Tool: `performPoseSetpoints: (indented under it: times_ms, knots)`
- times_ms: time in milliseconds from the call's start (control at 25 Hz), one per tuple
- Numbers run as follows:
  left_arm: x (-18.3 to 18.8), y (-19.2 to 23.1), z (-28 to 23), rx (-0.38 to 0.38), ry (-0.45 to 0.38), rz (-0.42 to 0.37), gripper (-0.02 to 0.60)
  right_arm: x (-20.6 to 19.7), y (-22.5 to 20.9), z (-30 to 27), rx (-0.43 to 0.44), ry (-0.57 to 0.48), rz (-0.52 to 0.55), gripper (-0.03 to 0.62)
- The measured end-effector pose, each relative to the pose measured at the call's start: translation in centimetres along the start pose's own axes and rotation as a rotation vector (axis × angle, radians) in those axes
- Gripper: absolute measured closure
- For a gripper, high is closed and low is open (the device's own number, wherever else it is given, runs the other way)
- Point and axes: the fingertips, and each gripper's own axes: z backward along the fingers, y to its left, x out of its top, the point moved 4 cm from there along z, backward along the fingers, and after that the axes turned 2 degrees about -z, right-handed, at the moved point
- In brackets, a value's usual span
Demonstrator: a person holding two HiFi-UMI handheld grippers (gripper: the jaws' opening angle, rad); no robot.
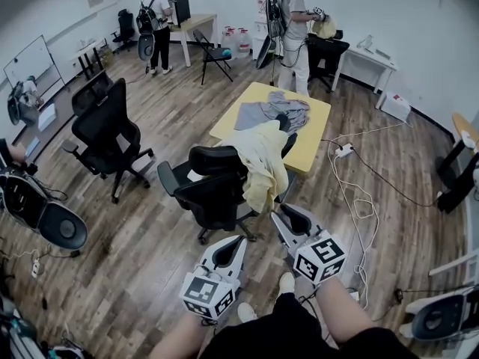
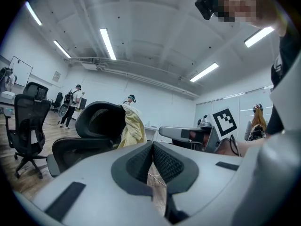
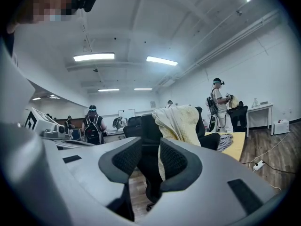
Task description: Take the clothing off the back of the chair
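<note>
Hand-held gripper on my right (image 3: 150, 147) has its jaws a little apart, my left hand-held gripper (image 2: 153, 147) is closed, both empty, and the yellow clothing (image 1: 266, 163) hangs over the chair (image 1: 213, 193) back, so a hard tug could roll the chair.

Pale yellow clothing (image 1: 263, 163) drapes over the black chair (image 1: 215, 194) back.

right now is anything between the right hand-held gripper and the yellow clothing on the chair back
Nothing visible does. The right hand-held gripper points at the yellow clothing draped over the back of the black chair, with only bare wood floor between them. Its jaws stand apart and empty.
</note>
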Motion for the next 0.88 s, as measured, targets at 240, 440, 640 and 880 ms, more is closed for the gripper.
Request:
performPoseSetpoints:
  times_ms: [240, 440, 640, 880]
  knots:
    - [0.2, 1.4, -1.6, 0.037, -0.002, 0.001, 0.563, 0.3, -2.1, -2.4, -0.013, 0.01, 0.025, 0.365]
    - [0.6, 2.6, -3.9, 0.079, -0.006, 0.008, 0.563, 0.3, -5.0, -4.8, -0.023, 0.026, 0.026, 0.256]
    - [0.6, 3.7, -6.0, 0.109, -0.001, 0.018, 0.563, 0.0, -7.0, -7.8, -0.007, 0.052, 0.029, 0.168]
    - [0.8, 4.9, -7.3, 0.159, -0.002, 0.025, 0.563, -0.5, -7.9, -11.0, 0.034, 0.085, 0.055, 0.127]
